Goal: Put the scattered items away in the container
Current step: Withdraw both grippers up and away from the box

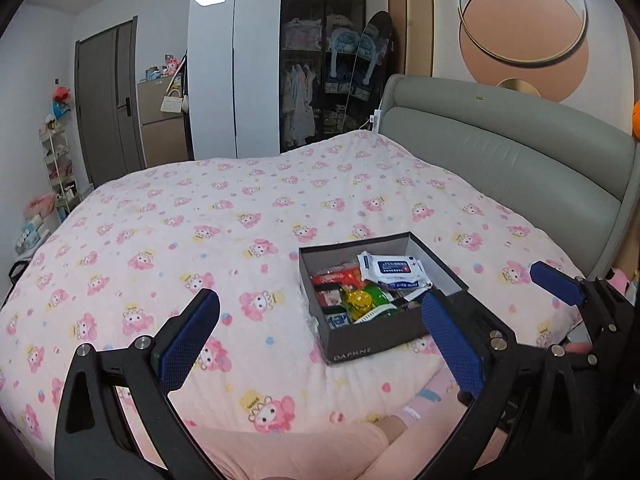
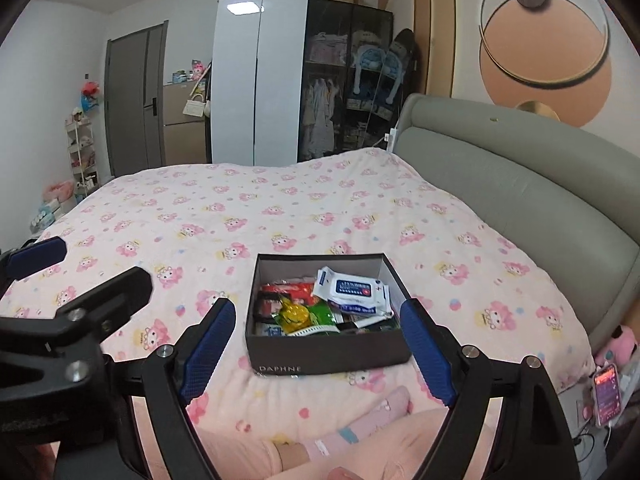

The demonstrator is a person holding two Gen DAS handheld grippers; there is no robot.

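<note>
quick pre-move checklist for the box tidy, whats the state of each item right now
1. Left gripper jaws open and carrying nothing: ok.
2. Right gripper jaws open and carrying nothing: ok.
3. Box upright on the bedspread, top open: ok.
4. Wipes pack and snack packets inside the box: ok.
5. No loose items on the visible bedspread: ok.
6. Items beyond the bed edges: cannot tell.

The word "DAPHNE" is printed in pale capitals on the near side wall of the dark grey cardboard box [image 1: 372,342] [image 2: 332,354]. The blue label on the white wipes packet [image 1: 394,268] [image 2: 354,288] inside it carries print too small to read.
</note>
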